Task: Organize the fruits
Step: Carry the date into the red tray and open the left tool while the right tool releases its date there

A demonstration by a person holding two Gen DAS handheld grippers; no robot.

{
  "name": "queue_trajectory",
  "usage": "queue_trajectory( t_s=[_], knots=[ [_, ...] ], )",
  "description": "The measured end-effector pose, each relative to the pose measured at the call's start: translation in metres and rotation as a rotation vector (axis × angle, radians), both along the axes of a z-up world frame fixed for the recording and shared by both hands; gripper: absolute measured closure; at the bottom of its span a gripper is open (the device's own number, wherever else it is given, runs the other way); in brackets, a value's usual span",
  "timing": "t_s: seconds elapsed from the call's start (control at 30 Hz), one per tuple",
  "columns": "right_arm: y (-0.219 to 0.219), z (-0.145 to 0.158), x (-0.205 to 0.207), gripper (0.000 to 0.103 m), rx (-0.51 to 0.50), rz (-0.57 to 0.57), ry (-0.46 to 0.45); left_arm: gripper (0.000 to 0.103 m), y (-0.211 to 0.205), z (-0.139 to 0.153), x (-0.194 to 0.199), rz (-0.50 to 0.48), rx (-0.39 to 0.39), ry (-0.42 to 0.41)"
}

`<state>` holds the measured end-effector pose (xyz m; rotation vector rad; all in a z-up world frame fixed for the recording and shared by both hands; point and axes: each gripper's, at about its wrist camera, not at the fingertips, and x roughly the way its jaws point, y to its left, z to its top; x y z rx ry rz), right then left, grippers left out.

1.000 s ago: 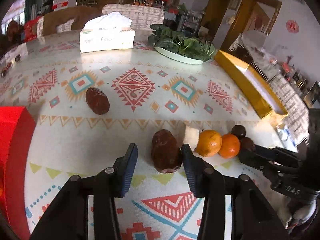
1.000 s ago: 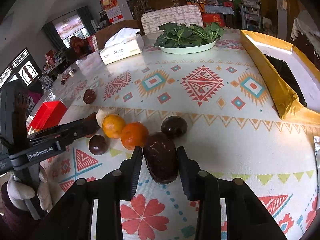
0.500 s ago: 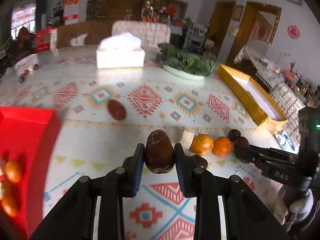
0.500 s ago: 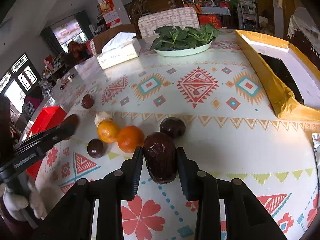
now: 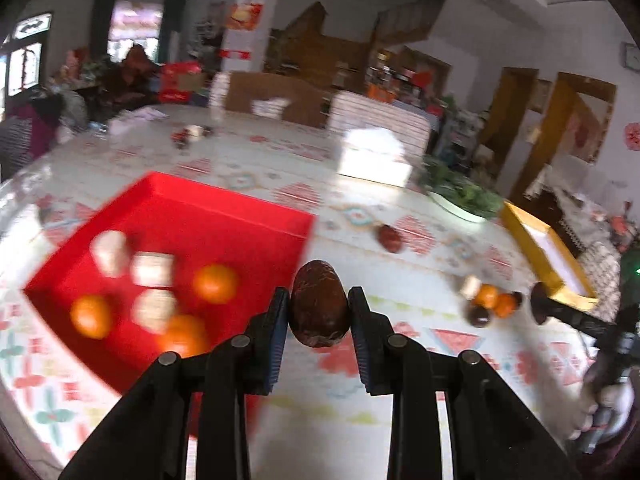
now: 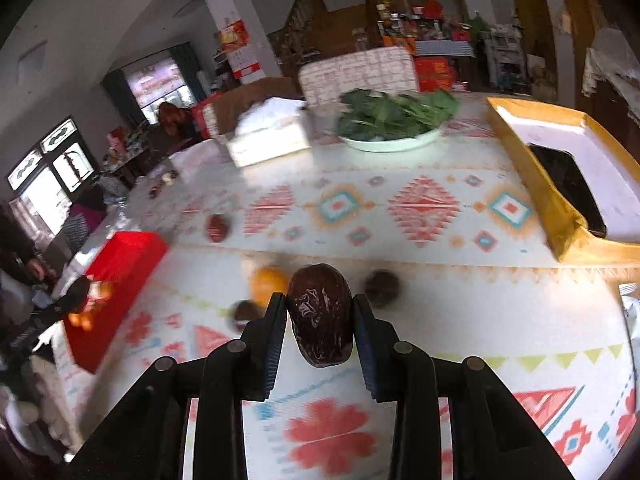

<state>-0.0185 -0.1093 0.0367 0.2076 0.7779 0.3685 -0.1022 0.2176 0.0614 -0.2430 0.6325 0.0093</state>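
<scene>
Left wrist: brown fruit [image 5: 319, 304] beside red tray [image 5: 256, 216] edge.

From my left wrist view, the left gripper [image 5: 319, 312] holds a date [image 5: 319, 304] between its pads, above the table [image 5: 400, 280] just right of the tray [image 5: 240, 216]. In the tray lie oranges [image 5: 215, 283] and blurred pale pieces I cannot identify. A second date [image 5: 389, 237] lies on the table beyond. A cluster of fruit [image 5: 490, 303] sits to the right, near the long box [image 5: 532, 236].

From my right wrist view, the right gripper [image 6: 320, 316] holds another date [image 6: 320, 314]. Behind it stand the plate of greens [image 6: 390, 142] and, left of that, the tissue box [image 6: 270, 140].
</scene>
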Motion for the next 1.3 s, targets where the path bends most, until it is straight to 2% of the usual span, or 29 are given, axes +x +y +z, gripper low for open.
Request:
queue_trajectory(
  t_s=[0.23,0.37,0.6,0.73,0.93,1.1,1.3],
  knots=[
    [0.091,0.047,-0.022,0.066,0.023,0.205,-0.041,0.074,0.045,-0.002,-0.017,0.075,-0.058,-0.023],
    [0.149,0.054,-0.019,0.066,0.035,0.313,-0.021,0.074,0.063,-0.004,-0.021,0.098,-0.074,-0.027],
    [0.236,0.044,0.005,0.066,0.031,0.409,0.039,0.074,0.11,-0.012,-0.025,0.171,-0.12,-0.026],
    [0.275,0.028,0.024,0.066,-0.012,0.429,0.073,0.074,0.128,-0.024,-0.023,0.183,-0.145,0.003],
    [0.314,0.004,0.054,0.066,-0.054,0.43,0.135,0.074,0.133,-0.037,-0.012,0.17,-0.144,0.046],
    [0.339,-0.011,0.074,0.066,-0.06,0.424,0.172,0.073,0.13,-0.038,-0.008,0.17,-0.119,0.044],
    [0.356,-0.022,0.082,0.066,-0.066,0.438,0.19,0.056,0.129,-0.037,-0.008,0.156,-0.127,0.029]
  ],
)
